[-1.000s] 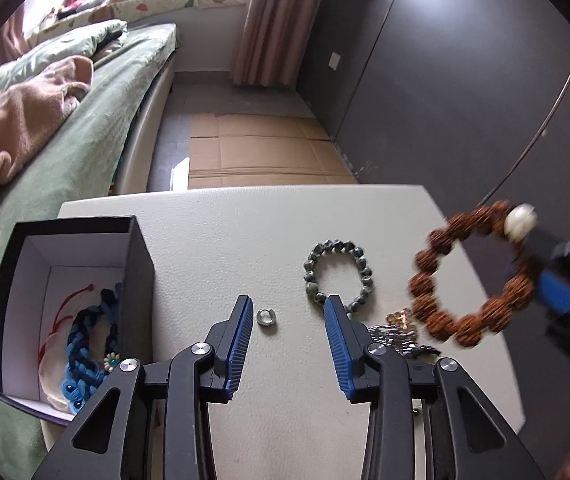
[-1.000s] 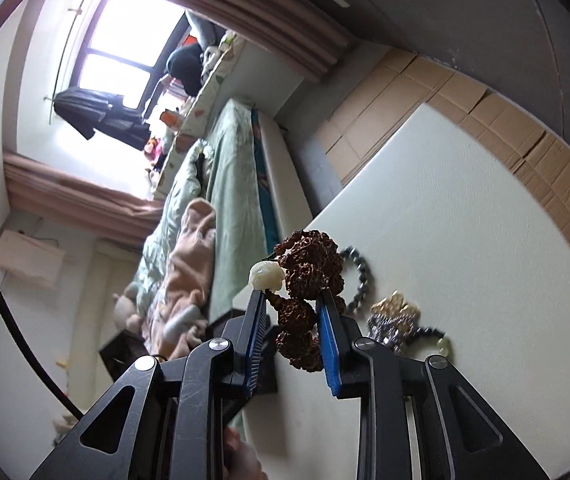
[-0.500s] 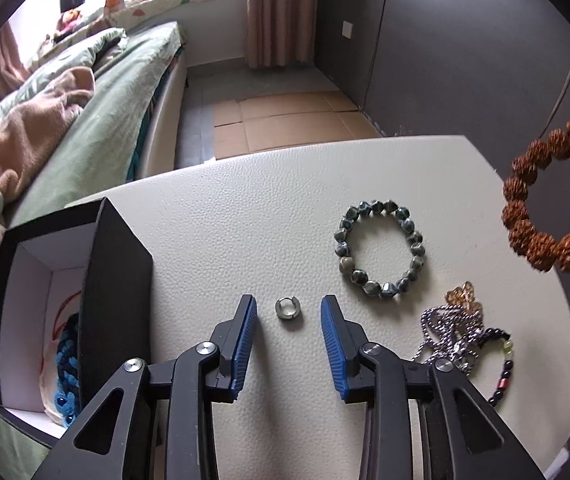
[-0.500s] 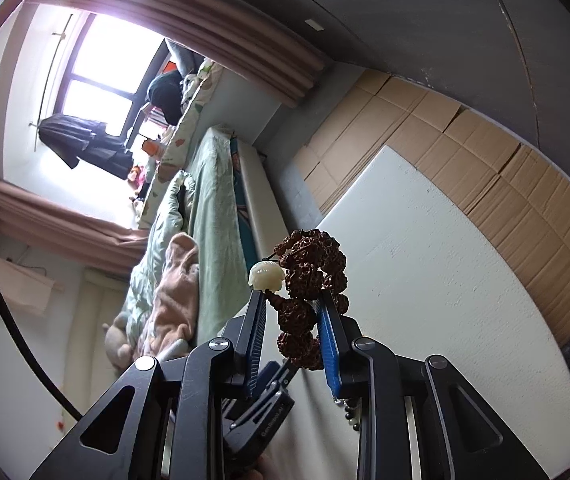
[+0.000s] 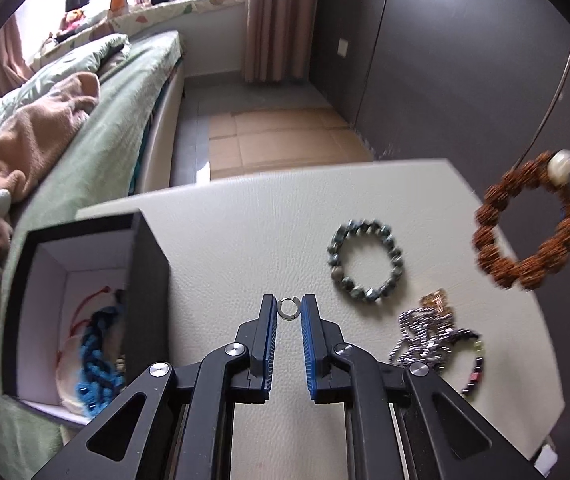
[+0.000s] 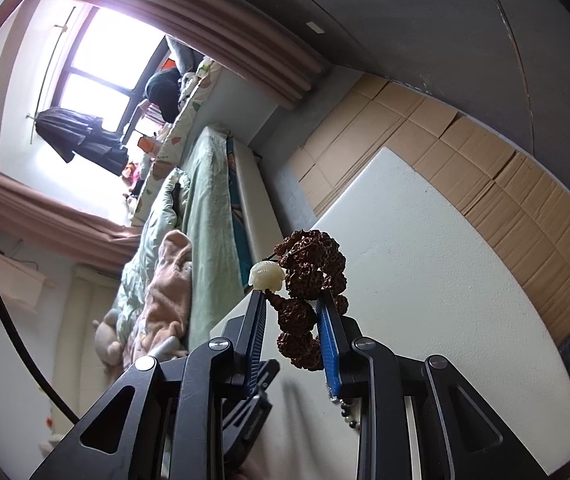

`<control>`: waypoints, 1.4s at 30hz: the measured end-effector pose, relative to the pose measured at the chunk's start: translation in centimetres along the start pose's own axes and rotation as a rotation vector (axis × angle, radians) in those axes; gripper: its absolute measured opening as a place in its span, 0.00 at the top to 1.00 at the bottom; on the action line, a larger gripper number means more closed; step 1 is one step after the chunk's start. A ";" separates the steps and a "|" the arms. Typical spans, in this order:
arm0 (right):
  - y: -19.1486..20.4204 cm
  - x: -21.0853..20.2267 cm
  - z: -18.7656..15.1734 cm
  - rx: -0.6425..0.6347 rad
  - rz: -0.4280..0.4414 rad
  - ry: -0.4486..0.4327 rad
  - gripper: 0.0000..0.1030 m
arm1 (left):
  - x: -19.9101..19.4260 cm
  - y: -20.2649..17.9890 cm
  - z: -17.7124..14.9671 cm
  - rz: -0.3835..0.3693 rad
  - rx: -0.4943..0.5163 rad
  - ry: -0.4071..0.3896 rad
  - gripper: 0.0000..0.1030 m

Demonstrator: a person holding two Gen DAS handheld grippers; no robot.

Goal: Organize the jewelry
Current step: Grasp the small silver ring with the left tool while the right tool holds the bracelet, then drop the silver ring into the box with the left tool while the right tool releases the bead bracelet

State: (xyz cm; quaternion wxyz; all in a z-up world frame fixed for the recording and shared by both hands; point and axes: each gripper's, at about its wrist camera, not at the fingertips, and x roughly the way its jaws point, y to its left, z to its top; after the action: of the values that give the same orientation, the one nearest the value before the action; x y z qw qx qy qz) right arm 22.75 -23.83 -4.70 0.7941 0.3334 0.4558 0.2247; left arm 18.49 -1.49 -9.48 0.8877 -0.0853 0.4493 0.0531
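In the left wrist view my left gripper (image 5: pixel 289 309) is shut on a small silver ring (image 5: pixel 289 308) at table level, its fingertips touching the ring on both sides. My right gripper (image 6: pixel 292 302) is shut on a brown seed-bead bracelet (image 6: pixel 309 276) with a white bead (image 6: pixel 266 273), held in the air; it also shows in the left wrist view (image 5: pixel 525 224) at the right edge. A grey-green bead bracelet (image 5: pixel 365 266) and a tangle of silver chain (image 5: pixel 429 336) with a dark bead bracelet (image 5: pixel 475 364) lie on the white table (image 5: pixel 245 240).
An open black box (image 5: pixel 85 320) with a white lining stands at the table's left, holding a blue braided cord (image 5: pixel 97 364) and a red string. A bed (image 5: pixel 85 140) lies left of the table. Cardboard (image 5: pixel 269 136) covers the floor beyond. A dark wall stands to the right.
My left gripper has closed its fingers onto the silver ring. My right gripper has kept the brown bracelet raised at the right, shifting slightly.
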 end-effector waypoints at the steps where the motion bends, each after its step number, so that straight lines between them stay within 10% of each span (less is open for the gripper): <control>1: 0.1 0.0 -0.1 -0.004 0.002 0.000 0.74 | -0.8 0.2 0.1 -0.009 -0.011 -0.014 0.87; 16: 2.3 0.6 -2.0 -0.070 0.030 0.026 0.74 | -8.3 4.5 0.5 0.018 -0.106 -0.189 0.87; 37: 7.8 4.2 -6.2 -0.219 0.107 0.050 0.74 | -10.6 13.0 0.4 0.012 -0.283 -0.225 0.86; 42: 8.7 5.3 -7.2 -0.243 0.138 0.072 0.73 | -11.7 14.4 0.2 -0.021 -0.337 -0.265 0.29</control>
State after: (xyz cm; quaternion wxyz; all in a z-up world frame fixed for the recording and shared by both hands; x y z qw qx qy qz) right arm 18.56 -12.12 -3.96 0.7945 0.2570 0.4294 0.3441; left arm 9.30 12.46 -1.41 0.9128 -0.2294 0.3124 0.1291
